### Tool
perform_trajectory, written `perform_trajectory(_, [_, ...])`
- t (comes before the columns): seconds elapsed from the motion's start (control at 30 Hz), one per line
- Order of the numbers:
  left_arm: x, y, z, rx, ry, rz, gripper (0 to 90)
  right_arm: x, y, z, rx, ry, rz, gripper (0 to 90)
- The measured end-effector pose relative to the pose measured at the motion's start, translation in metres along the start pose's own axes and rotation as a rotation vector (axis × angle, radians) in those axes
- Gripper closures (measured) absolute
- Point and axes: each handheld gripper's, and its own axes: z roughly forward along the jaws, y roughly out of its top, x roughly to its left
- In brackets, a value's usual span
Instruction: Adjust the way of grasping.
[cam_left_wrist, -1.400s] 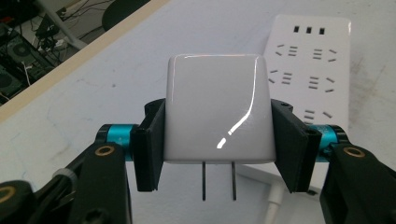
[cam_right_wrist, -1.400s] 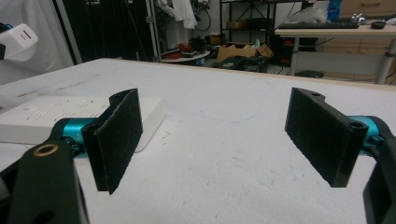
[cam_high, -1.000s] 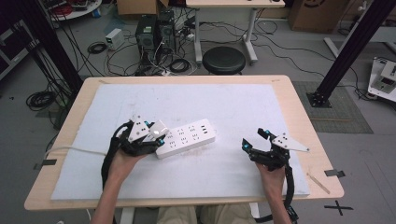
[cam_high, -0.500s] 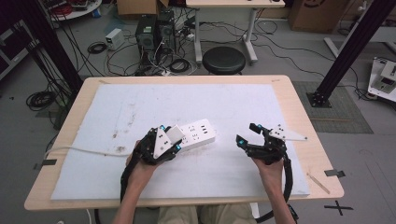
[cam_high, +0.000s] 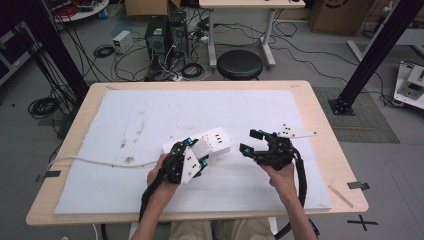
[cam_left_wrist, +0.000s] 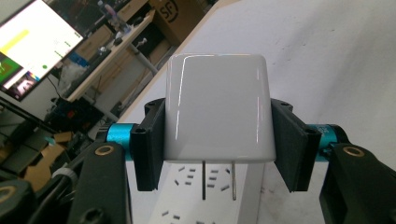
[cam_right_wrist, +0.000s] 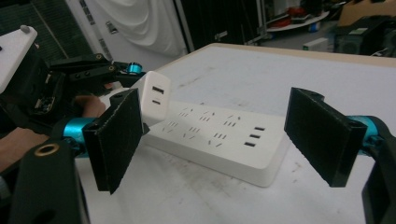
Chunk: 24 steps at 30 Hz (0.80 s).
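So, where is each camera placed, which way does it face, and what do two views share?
High view: above the person's side, looking forward and down at the table; both forearms and grippers show.
Left gripper view: on the left gripper, looking along its fingers, shut on the charger.
Right gripper view: on the right gripper, open, facing the power strip.
Both gripper views share charger and strip.
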Motion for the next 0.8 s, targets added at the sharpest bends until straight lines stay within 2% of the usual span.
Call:
perform_trajectory(0.1, [-0.006,0.004,0.001,-0.018,0.014,0.038,42.6,0.003,0.003,0.007,0.037,0.039,0.009,19.9])
perform_trajectory(0.17, [-0.008,0.006,0.002,-0.020,0.021,0.049,42.6,0.004,0.004,0.010,0.048,0.057,0.003,19.9])
perform_trajectory(0.2, [-0.011,0.009,0.003,-0.034,0.034,0.072,42.6,0.008,0.007,0.017,0.086,0.081,-0.013,19.9])
perform_trajectory(0.23, [-0.011,0.009,0.003,-0.034,0.034,0.072,42.6,0.008,0.007,0.017,0.086,0.081,-0.013,19.9])
perform_trajectory(0.27, [-0.014,0.011,0.004,-0.046,0.037,0.085,42.6,0.009,0.008,0.022,0.102,0.105,-0.020,19.9])
perform_trajectory(0.37, [-0.014,0.011,0.004,-0.046,0.037,0.085,42.6,0.010,0.008,0.023,0.104,0.112,-0.018,19.9])
perform_trajectory(0.4, [-0.020,0.014,0.006,-0.070,0.053,0.079,42.5,0.012,0.009,0.028,0.116,0.136,0.002,19.9])
perform_trajectory(0.5, [-0.022,0.016,0.006,-0.072,0.059,0.085,42.5,0.012,0.008,0.030,0.118,0.147,0.018,20.0])
perform_trajectory(0.53, [-0.025,0.017,0.007,-0.082,0.065,0.092,42.5,0.011,0.008,0.033,0.116,0.167,0.029,20.1])
perform_trajectory(0.63, [-0.029,0.020,0.008,-0.101,0.081,0.102,42.5,0.012,0.008,0.035,0.119,0.188,0.047,26.3])
perform_trajectory(0.8, [-0.031,0.023,0.010,-0.113,0.086,0.106,42.5,0.012,0.007,0.038,0.121,0.206,0.069,26.4])
